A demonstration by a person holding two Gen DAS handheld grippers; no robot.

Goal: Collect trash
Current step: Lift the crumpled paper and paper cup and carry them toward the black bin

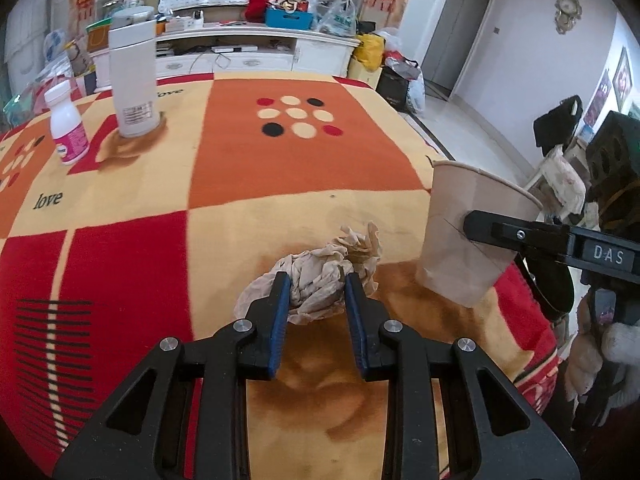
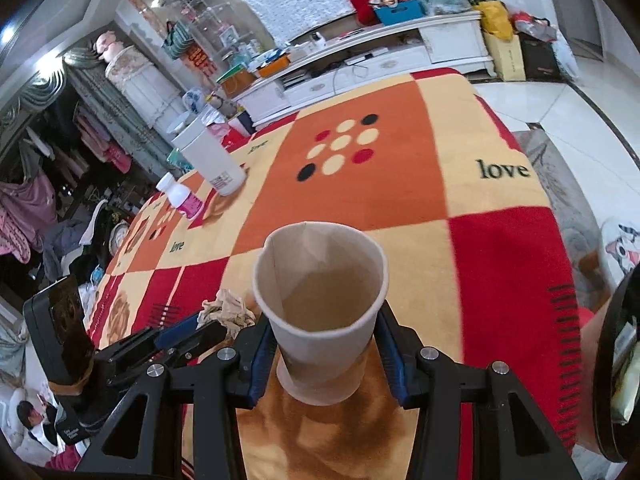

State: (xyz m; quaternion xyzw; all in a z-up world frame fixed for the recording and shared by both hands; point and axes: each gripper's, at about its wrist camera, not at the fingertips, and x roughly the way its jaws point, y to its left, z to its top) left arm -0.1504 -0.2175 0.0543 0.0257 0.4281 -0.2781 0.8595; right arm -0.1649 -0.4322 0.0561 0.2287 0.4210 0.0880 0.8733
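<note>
Left gripper (image 1: 316, 300) clamps crumpled paper (image 1: 320, 280); beside it, right gripper (image 2: 324, 344) grips empty paper cup (image 2: 320, 300), tilted to receive it.

Bright, even indoor light, ceiling spots glaring upper left in the right wrist view. Strong fisheye bend and dark vignette at corners. Blanket (image 1: 304, 152) mildly soft, shadows faint.

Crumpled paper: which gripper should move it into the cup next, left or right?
Left. The left gripper already has its fingers on either side of the crumpled paper, while the right gripper is shut on the paper cup, holding it open-side up just beside the wad.
</note>
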